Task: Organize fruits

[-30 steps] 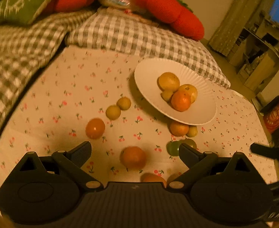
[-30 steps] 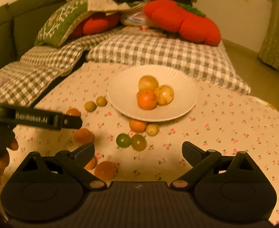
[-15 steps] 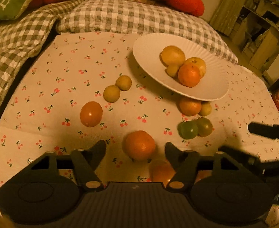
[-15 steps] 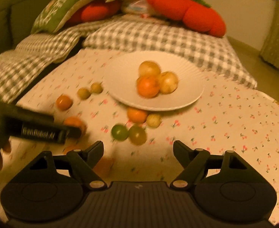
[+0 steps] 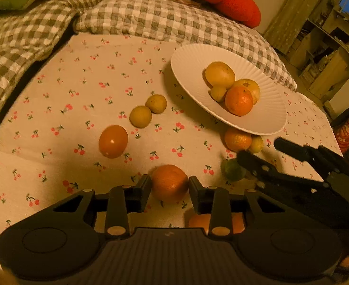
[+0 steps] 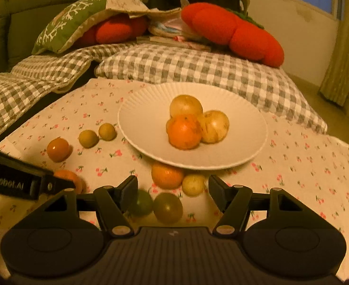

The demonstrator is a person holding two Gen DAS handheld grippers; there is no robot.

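Since a second ago: both tongs, then spread wide, are narrowing.
Left tongs (image 5: pixel 169 187): I see them closing on the near orange (image 5: pixel 169 182), pads at its flanks, fruit on the table (image 5: pixel 91 71).
Right tongs (image 6: pixel 173 190): closing around the green fruits (image 6: pixel 167 207), touching neither.
Meaning: my first pick is nearly secured, the second pending.
Plate (image 6: pixel 240 109): beyond, holding four fruits; the rest lie loose around it.
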